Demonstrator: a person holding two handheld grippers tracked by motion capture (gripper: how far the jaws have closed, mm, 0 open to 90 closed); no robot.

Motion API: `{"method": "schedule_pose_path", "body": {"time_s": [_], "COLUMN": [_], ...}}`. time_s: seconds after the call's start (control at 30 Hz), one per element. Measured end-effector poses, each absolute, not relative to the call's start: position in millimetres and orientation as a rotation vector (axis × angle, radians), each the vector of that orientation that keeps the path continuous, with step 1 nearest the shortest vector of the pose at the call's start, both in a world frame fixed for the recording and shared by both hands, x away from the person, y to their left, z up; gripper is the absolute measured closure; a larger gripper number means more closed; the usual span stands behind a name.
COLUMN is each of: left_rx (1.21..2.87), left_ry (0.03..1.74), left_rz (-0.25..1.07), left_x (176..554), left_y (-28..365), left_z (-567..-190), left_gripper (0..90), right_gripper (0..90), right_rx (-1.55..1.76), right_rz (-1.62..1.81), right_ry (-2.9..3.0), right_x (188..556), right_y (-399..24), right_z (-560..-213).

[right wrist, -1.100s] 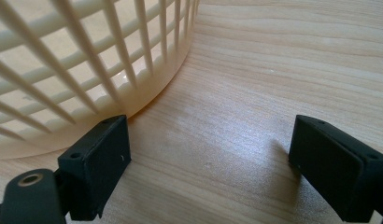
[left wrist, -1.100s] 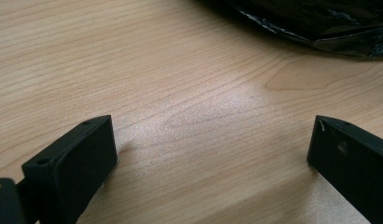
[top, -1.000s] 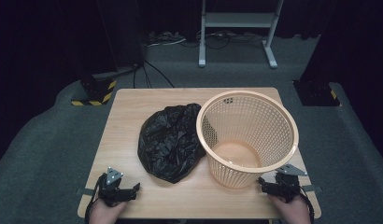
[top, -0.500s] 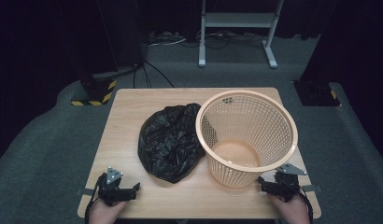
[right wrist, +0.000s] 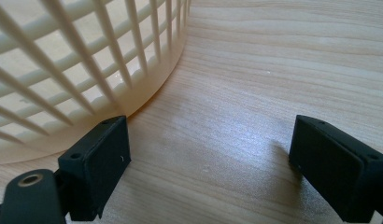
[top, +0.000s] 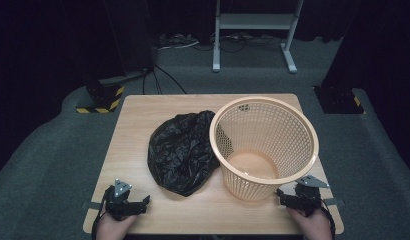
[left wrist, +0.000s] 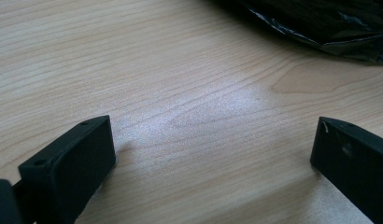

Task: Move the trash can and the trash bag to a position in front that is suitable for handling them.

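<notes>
High view: both grippers rest at the worktop's (top: 143,115) near edge, basket and bag ahead.
Left gripper (top: 124,203) has its jaws spread wide on nothing, the black plastic bag (top: 183,150) a little ahead to its right. Right gripper (top: 297,197), equally wide and empty, sits just beside the base of the upright peach mesh basket (top: 265,145); bag and basket touch.

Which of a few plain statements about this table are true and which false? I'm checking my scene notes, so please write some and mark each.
1. The black plastic bag lies inside the basket. False: it lies on the table beside the basket.
2. The basket stands upright. True.
3. The left tool grips the bag. False: its jaws stand open over bare wood.
4. The right tool is open, near the basket's base. True.
</notes>
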State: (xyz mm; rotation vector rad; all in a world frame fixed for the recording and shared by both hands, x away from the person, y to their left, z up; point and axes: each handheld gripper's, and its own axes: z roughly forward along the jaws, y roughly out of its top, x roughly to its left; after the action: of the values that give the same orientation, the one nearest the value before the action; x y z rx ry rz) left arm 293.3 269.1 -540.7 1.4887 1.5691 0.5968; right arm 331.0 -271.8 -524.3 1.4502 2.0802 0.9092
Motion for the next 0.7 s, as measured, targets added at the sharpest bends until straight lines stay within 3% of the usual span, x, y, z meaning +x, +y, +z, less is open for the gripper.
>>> {"method": "schedule_pose_path", "body": {"time_s": [0.37, 0.7], "left_rx": [1.505, 1.46], "left_ry": [1.534, 1.385], "left_rz": [0.581, 0.526], "left_x": [291.4, 294.5], "left_y": [267.4, 228.0], "left_z": [-536.1, -482.9], "left_gripper": [0.1, 3.3], "right_gripper": [14.3, 13.9], "right_rx": [1.478, 1.435], "right_rz": [0.977, 1.027], "right_ry": [2.06, 2.017], "right_x": [328.1, 316.6], "right_y": [-278.7, -284.6], "right_z": [-522.7, -506.6]}}
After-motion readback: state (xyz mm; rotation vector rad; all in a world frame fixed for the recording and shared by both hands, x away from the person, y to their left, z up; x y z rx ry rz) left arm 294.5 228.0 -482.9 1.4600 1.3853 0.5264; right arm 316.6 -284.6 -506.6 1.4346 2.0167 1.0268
